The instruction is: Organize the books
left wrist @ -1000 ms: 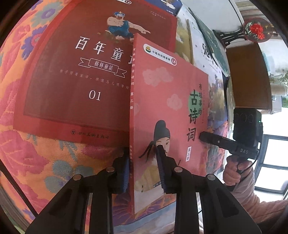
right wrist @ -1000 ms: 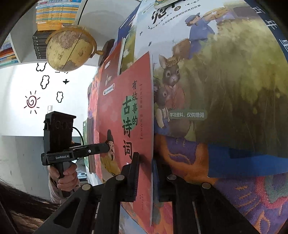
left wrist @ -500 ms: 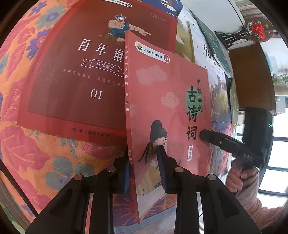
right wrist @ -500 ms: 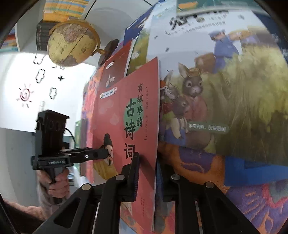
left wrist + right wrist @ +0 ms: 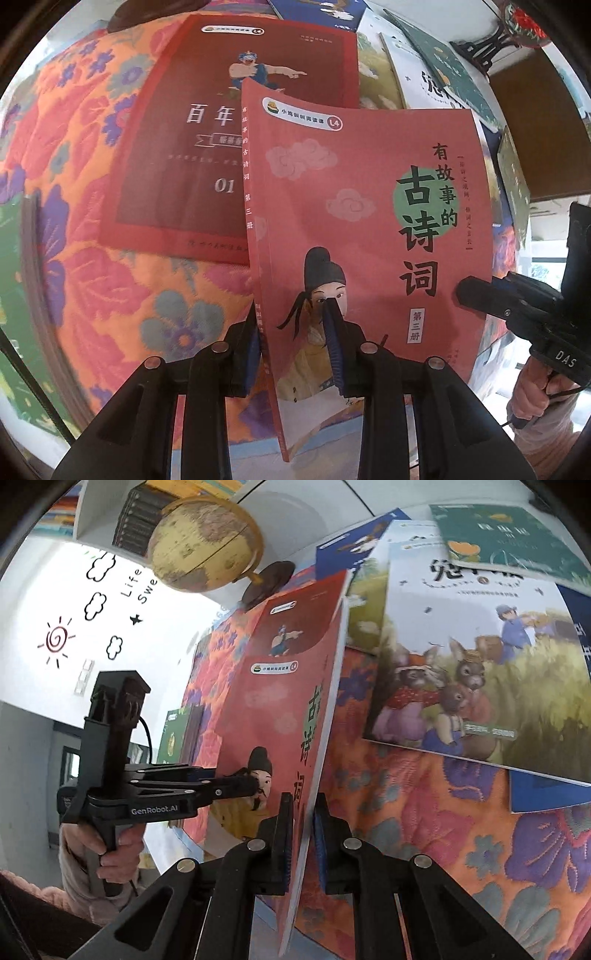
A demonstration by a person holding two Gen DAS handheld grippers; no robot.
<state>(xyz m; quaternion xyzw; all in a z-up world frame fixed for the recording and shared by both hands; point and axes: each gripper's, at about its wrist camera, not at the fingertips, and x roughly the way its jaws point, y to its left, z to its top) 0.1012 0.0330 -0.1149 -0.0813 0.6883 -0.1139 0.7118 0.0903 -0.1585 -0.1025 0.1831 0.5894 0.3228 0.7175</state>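
Two grippers share one load: I have the left gripper (image 5: 295, 347) clenched on the spine edge of the pink poetry book (image 5: 369, 229), near its lower corner, and the right gripper (image 5: 303, 834) clenched on the opposite, open edge of the same book (image 5: 280, 709), seen almost edge-on from that side. Both pairs of pads press the cover.

From the left wrist camera, the pink book stands clear of the flowered cloth (image 5: 74, 206), cover facing the lens, its top edge bowed. At 10 o'clock from it, flat on the cloth, lies the dark red book (image 5: 177, 155) marked 01, partly overlapped in the picture by the raised book. At 1 o'clock lie further books, among them a dark green one (image 5: 447, 70).

From the right wrist camera, the rabbit picture book (image 5: 472, 657) lies on the cloth at 2 o'clock; a globe (image 5: 207, 542) sits at 11 o'clock. A person's hand (image 5: 110, 853) grips the left handle at 8 o'clock.
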